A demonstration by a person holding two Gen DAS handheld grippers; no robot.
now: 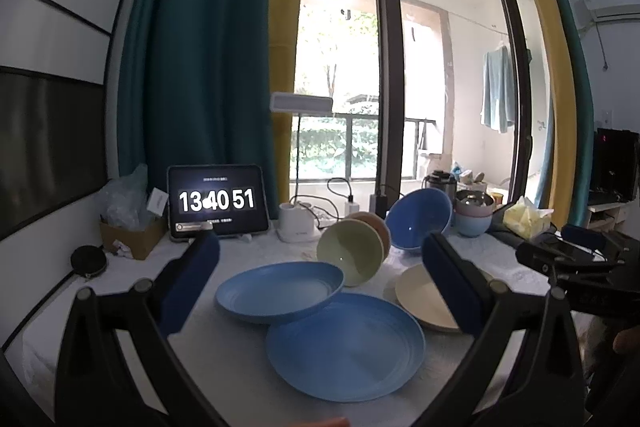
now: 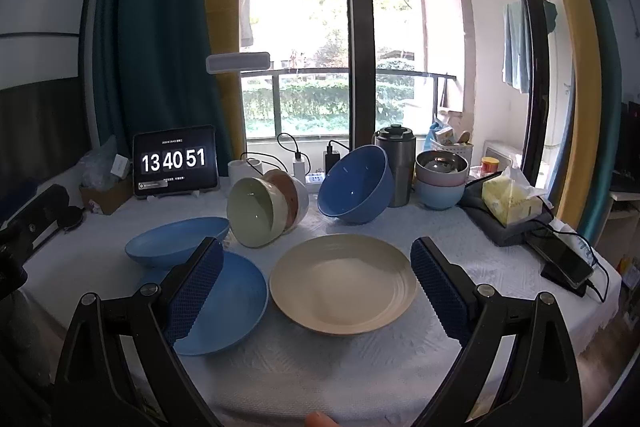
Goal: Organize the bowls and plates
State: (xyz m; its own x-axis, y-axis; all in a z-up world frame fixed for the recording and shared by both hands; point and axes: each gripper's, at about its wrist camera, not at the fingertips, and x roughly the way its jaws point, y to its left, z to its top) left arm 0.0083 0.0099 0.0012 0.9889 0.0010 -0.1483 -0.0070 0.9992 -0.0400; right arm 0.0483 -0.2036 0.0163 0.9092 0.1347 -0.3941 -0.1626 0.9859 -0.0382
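Directly below right tool: cream plate.

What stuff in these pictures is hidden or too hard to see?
- Cream plate: left wrist view, its right side hidden behind a gripper finger.
- Near blue plate: right wrist view, its left part covered by a finger.
- Brown bowl: both views, mostly hidden behind the green bowl.
- Small text on the tablet: too tiny to read.
- Steel bowl: contents unclear.
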